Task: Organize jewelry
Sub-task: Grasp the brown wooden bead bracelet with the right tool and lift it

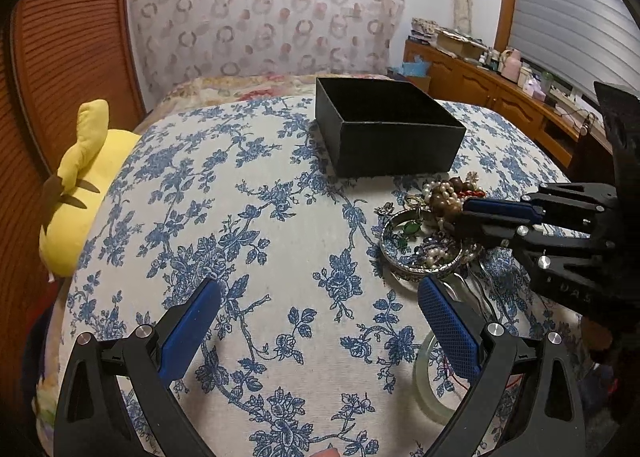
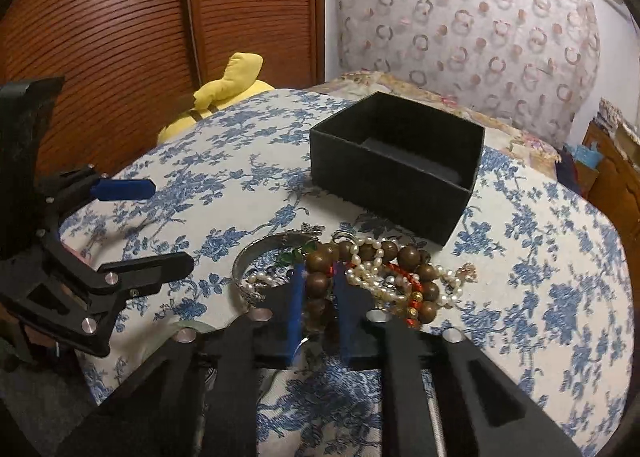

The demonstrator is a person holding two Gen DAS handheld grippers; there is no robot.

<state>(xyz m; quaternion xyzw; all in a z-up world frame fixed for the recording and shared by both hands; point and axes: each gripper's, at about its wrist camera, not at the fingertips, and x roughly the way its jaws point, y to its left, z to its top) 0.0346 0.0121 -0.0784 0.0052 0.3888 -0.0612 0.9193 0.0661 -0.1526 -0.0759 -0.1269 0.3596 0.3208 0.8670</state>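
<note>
Closing on the brown wooden bead bracelet (image 2: 320,289), the right tongs (image 2: 319,299) are pinching it atop the tangled jewelry pile (image 1: 432,233) on the blue floral bed cover (image 1: 280,257). Lifting slowly should be shedding snagged pearl strands (image 2: 368,269) before reaching the open black box (image 2: 400,161). The left tongs (image 1: 320,321) are gaping, empty.

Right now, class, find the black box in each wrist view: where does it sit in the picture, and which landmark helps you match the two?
Left wrist view: the black box sits upper centre, just beyond the jewelry pile.
Right wrist view: the black box sits centre, slightly right, again behind the jewelry pile.
Shared landmark: the yellow plush toy, left of the box in both views.
</note>
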